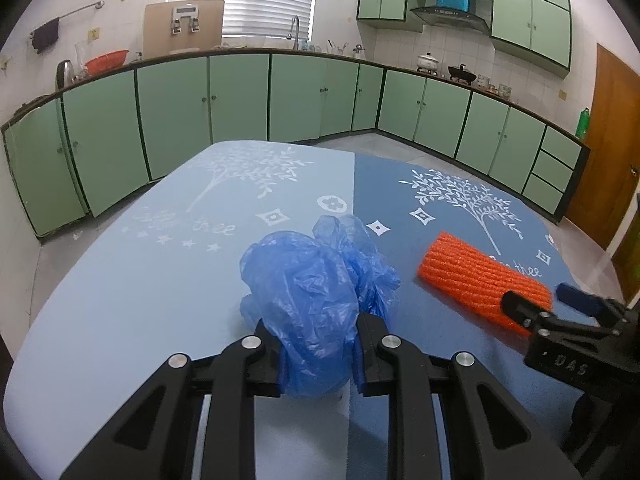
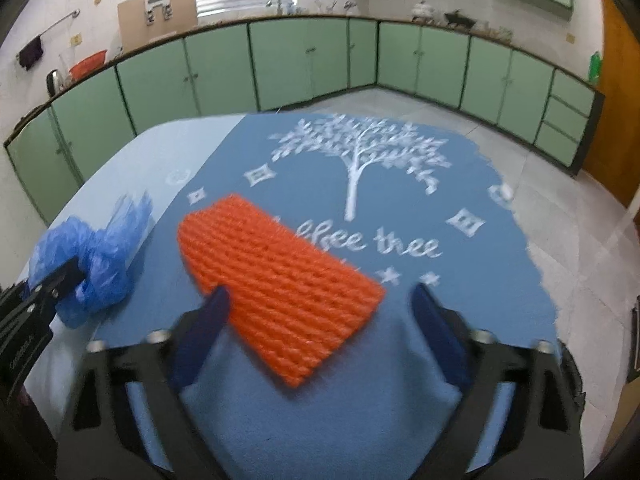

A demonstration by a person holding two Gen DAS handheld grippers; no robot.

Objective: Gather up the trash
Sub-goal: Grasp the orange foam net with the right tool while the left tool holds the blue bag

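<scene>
A crumpled blue plastic bag [image 1: 316,280] lies on the blue tablecloth [image 1: 140,280]. My left gripper [image 1: 318,344] is shut on its near end. The bag also shows at the left of the right wrist view [image 2: 100,252], with the left gripper's finger [image 2: 60,280] on it. An orange foam net sleeve [image 2: 280,280] lies flat on the darker half of the cloth; it also shows in the left wrist view [image 1: 480,276]. My right gripper [image 2: 320,312] is open wide, its blue fingers either side of the sleeve's near end, just above it. It shows in the left wrist view [image 1: 540,304].
The table [image 2: 480,300] is covered by a two-tone blue cloth with white tree prints. Green kitchen cabinets [image 1: 240,96] run along the far walls. A tiled floor [image 2: 560,200] lies beyond the table's right edge. A brown door [image 1: 616,140] stands at right.
</scene>
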